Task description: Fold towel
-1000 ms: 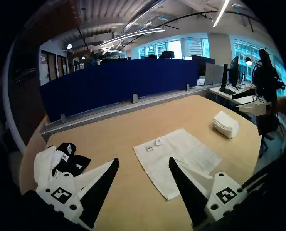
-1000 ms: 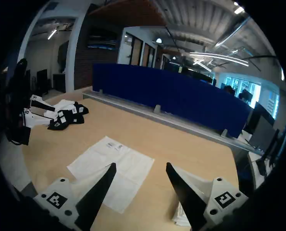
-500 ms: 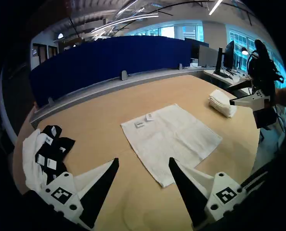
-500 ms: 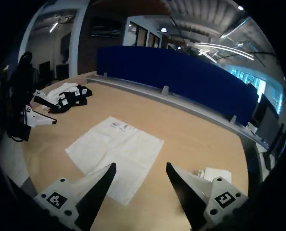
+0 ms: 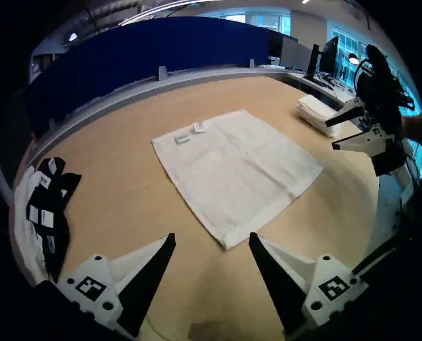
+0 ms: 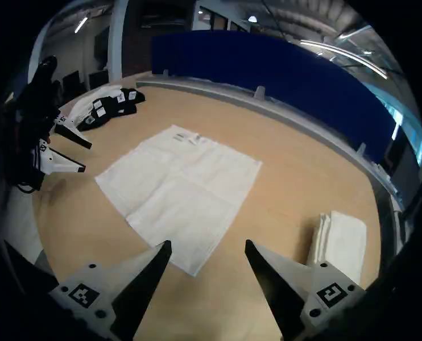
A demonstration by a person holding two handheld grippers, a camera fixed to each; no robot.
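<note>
A white terry towel (image 5: pixel 234 167) lies flat on the tan wooden desk (image 5: pixel 114 187), bare wood bordering every edge. Left tool (image 5: pixel 211 235) and right tool (image 6: pixel 207 243) gape empty, towel corners at twelve o'clock.

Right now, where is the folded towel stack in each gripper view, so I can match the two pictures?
Left gripper view: the folded towel stack sits upper right, beyond the far right side of the spread towel.
Right gripper view: the folded towel stack sits lower right, right of the spread towel.
Shared landmark: the spread towel, with two small tags at its far edge.
</note>
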